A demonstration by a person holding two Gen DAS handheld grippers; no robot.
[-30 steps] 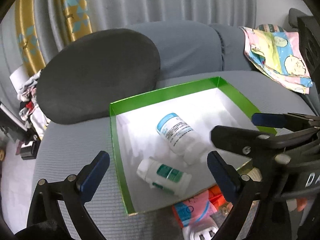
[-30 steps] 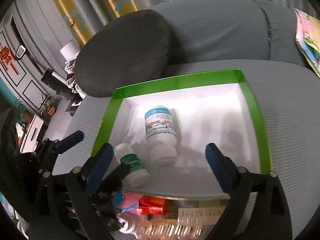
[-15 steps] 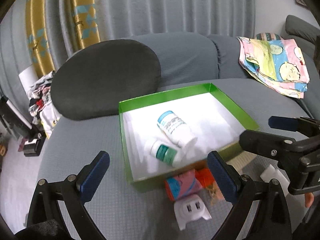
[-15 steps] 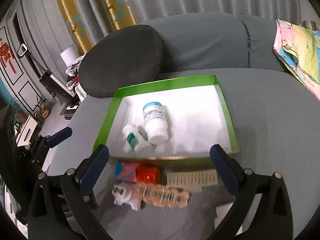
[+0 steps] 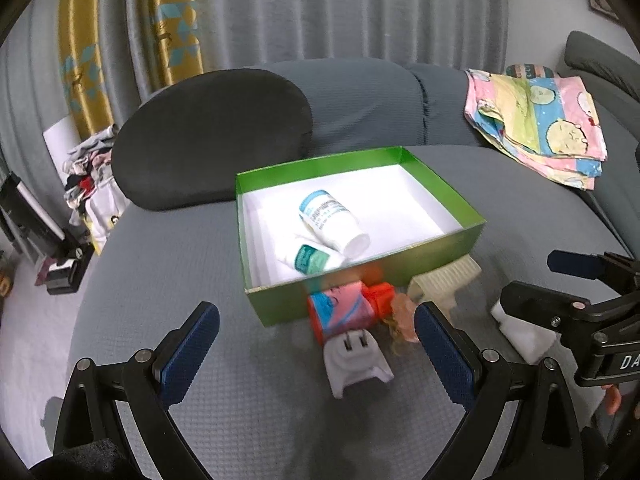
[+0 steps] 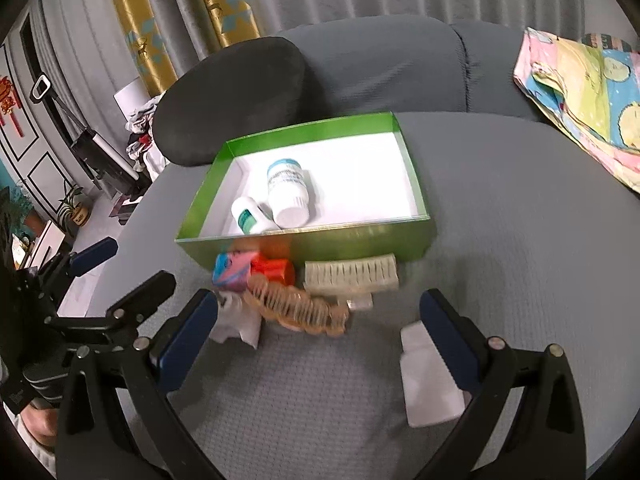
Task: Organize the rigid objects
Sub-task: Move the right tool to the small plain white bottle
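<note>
A green box [image 5: 440, 196] [image 6: 208, 190] with a white floor holds a large white pill bottle [image 5: 332, 222] [image 6: 288, 192] and a smaller one with a green label [image 5: 310, 258] [image 6: 250, 218], both lying down. In front of the box lie a red and pink bottle [image 5: 348, 310] [image 6: 252, 268], a white plug adapter [image 5: 356, 364] [image 6: 236, 320], a tan hair claw [image 6: 296, 308], a cream hair clip [image 5: 444, 280] [image 6: 352, 274] and a white bottle [image 6: 428, 372]. My left gripper [image 5: 316, 354] and right gripper [image 6: 318, 338] are open and empty, above these items.
A dark round cushion [image 5: 212, 136] leans on the grey sofa back behind the box. A colourful folded cloth [image 5: 536, 120] lies at the far right. Clutter and furniture stand on the floor at the left [image 5: 60, 240].
Both grippers have pulled back and up from the box, so the loose items in front of it have come into view. The small bottle rolled against the large one.
</note>
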